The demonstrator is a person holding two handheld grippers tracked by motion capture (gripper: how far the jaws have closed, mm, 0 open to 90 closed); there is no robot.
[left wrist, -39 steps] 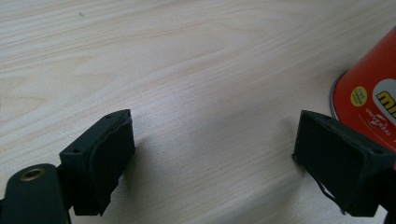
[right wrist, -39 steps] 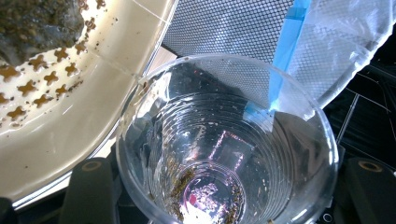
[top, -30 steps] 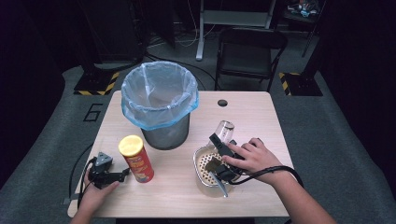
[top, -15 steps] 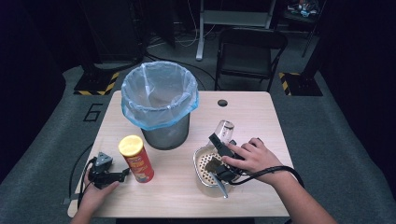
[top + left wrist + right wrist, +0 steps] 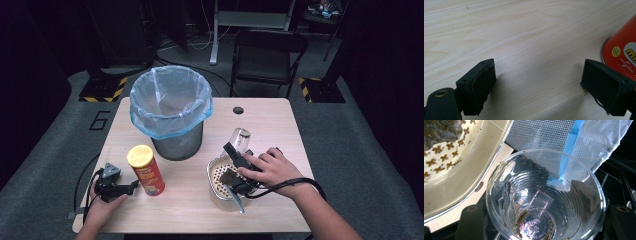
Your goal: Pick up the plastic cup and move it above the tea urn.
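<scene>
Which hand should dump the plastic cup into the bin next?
Right, probably: the right gripper already holds the plastic cup beside the bin. The left gripper sits open by the chips can.

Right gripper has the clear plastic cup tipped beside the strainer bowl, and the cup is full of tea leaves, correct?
Not quite. The right gripper does hold the clear plastic cup tipped beside the cream perforated strainer bowl, but the cup is nearly empty; the right gripper view shows a few dark specks stuck inside.

Clear glossy plastic cup (image 5: 544, 195), ribbed.
</scene>
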